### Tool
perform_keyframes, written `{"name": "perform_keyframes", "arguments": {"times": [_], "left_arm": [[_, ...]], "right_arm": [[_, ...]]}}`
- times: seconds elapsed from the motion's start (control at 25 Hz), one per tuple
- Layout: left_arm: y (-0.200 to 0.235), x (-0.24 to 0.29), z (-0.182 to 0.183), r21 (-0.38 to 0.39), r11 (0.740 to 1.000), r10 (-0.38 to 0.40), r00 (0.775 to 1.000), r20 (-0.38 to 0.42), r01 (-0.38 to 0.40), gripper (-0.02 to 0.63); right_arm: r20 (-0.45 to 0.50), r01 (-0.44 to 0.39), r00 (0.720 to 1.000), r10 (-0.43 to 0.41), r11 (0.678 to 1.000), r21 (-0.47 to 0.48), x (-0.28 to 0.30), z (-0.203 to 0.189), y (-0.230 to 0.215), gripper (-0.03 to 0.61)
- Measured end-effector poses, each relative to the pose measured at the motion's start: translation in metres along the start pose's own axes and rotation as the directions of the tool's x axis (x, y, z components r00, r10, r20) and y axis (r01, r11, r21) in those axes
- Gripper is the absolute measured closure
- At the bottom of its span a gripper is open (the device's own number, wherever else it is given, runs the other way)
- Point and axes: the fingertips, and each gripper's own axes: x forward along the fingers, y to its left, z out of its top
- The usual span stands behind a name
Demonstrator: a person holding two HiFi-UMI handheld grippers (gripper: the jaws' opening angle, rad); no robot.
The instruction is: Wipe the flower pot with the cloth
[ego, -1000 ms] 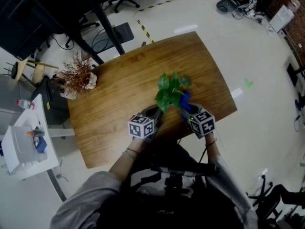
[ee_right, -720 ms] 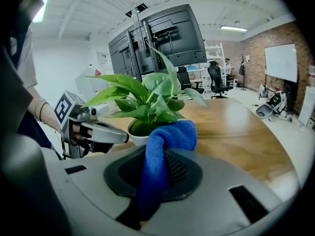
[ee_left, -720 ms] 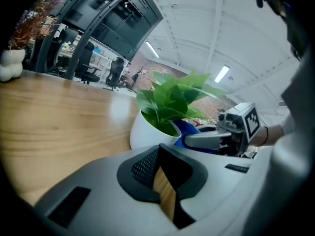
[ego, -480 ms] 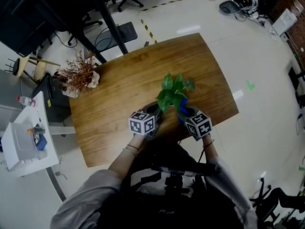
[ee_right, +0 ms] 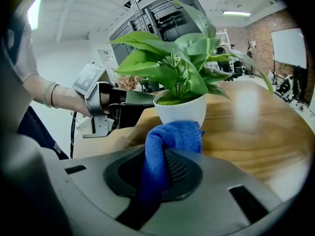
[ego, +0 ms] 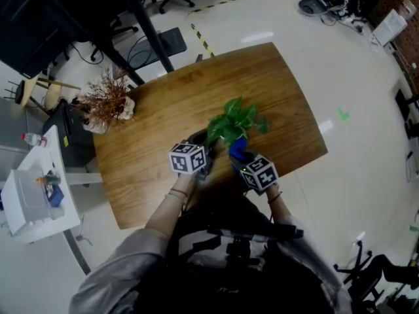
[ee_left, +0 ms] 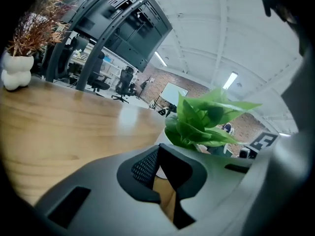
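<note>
Your right gripper [ee_right: 166, 167] is clamped on the blue cloth [ee_right: 173, 137], with the wad against the white pot [ee_right: 180, 113] low on its near side. Left gripper [ee_left: 165, 176] is all but closed and empty, tips by the pot's far side. Press lightly and sweep round the wall, using the left as a brace. The pot sits near the table [ego: 157, 116] front edge, so push inward where there's room, and mind the leaves [ee_right: 162, 63] overhanging

Potted plant [ego: 230, 124], blue cloth [ego: 237, 152], wooden table [ego: 160, 113]
</note>
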Motion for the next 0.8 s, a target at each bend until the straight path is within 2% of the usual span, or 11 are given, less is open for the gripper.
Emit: {"name": "perform_keyframes", "arguments": {"times": [0.2, 0.4, 0.6, 0.8], "left_arm": [[-0.010, -0.004, -0.003, -0.003, 1.000, -0.013, 1.000, -0.010, 0.013, 0.607], [-0.037, -0.010, -0.025, -0.008, 0.998, -0.069, 0.997, -0.040, 0.069, 0.609], [-0.053, -0.003, -0.050, 0.007, 0.995, -0.102, 0.989, -0.108, 0.103, 0.608], [-0.045, 0.000, -0.044, -0.001, 0.996, -0.085, 0.992, -0.093, 0.085, 0.608]], "right_arm": [[0.035, 0.012, 0.999, -0.013, 0.999, 0.040, -0.013, 0.000, -0.005, 0.518], [0.047, 0.106, 0.993, -0.108, 0.993, 0.048, -0.040, -0.002, -0.041, 0.518], [0.053, 0.154, 0.987, -0.153, 0.988, -0.030, -0.043, 0.020, -0.071, 0.518], [0.058, 0.118, 0.992, -0.114, 0.990, -0.072, -0.031, 0.036, -0.067, 0.518]]}}
